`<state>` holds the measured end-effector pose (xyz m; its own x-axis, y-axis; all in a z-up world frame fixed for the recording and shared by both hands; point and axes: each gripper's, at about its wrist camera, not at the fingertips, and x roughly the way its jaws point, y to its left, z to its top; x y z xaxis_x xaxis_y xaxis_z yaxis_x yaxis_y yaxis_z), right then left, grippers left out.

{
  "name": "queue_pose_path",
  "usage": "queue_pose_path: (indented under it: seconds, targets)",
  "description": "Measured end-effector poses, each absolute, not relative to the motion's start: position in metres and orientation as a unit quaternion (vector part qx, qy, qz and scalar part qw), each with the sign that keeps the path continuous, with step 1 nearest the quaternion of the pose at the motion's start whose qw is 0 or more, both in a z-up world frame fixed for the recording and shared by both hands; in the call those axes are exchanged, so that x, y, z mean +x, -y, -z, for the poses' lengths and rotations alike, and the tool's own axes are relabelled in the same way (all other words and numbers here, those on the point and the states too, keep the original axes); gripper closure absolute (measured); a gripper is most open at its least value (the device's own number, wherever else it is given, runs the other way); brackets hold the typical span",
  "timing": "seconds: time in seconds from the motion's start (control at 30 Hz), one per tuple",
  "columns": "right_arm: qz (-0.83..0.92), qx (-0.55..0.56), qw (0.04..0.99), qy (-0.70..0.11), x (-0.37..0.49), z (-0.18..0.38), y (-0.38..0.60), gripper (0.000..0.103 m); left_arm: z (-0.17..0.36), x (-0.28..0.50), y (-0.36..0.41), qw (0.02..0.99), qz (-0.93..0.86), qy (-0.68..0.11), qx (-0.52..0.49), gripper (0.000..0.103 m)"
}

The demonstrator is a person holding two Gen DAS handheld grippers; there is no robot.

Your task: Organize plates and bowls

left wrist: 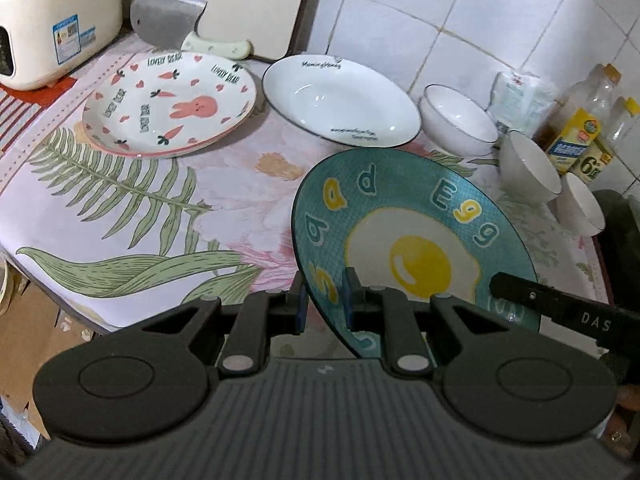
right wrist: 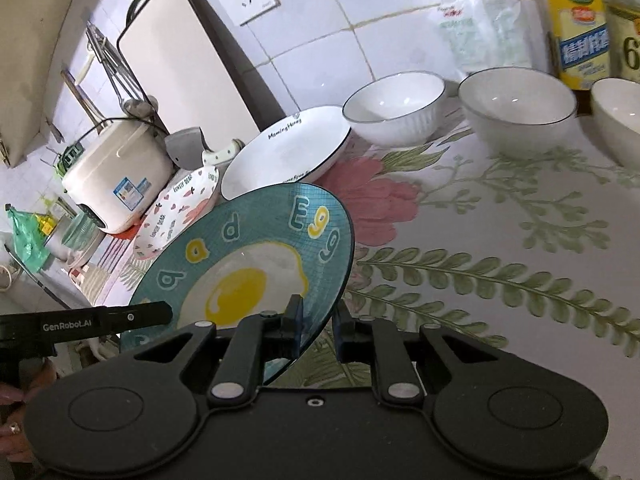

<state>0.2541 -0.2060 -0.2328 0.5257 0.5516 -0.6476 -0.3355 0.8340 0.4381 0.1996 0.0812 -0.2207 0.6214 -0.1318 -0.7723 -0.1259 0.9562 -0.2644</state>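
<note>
A teal plate with a fried-egg picture hangs tilted above the floral tablecloth. My left gripper is shut on its near rim. My right gripper is shut on the same teal plate at another part of the rim. Each gripper shows as a black finger in the other's view. Farther back lie a pink rabbit plate and a white dark-rimmed plate. Three white bowls stand in a row at the right.
A cleaver and a cutting board lean at the back wall beside a cream rice cooker. Bottles and a yellow carton stand behind the bowls. The table's front edge drops off at the left.
</note>
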Motion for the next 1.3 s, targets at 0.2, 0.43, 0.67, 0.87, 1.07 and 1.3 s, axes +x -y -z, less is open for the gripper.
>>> queue_pose_path:
  seconds: [0.2, 0.43, 0.67, 0.87, 1.07, 1.3]
  targets:
    - [-0.263, 0.11, 0.864, -0.415, 0.264, 0.242, 0.194, 0.084, 0.234, 0.2, -0.087, 0.9, 0.002, -0.412, -0.145, 0.088]
    - [-0.26, 0.094, 0.869, -0.411, 0.269, 0.249, 0.189, 0.083, 0.248, 0.204, -0.087, 0.897, 0.001, -0.417, -0.146, 0.088]
    - [-0.236, 0.087, 0.874, -0.416, 0.264, 0.26, 0.187, 0.082, 0.259, 0.211, -0.096, 0.867, 0.001, -0.461, -0.188, 0.088]
    - [-0.203, 0.061, 0.879, -0.427, 0.255, 0.244, 0.178, 0.054, 0.252, 0.21, -0.093, 0.86, -0.003, -0.482, -0.168, 0.082]
    - [-0.19, 0.068, 0.881, -0.427, 0.241, 0.212, 0.18, 0.04, 0.225, 0.2, -0.089, 0.864, 0.008, -0.487, -0.13, 0.062]
    - [-0.195, 0.061, 0.887, -0.415, 0.216, 0.173, 0.171, 0.03, 0.187, 0.181, -0.088, 0.873, 0.031, -0.48, -0.086, 0.05]
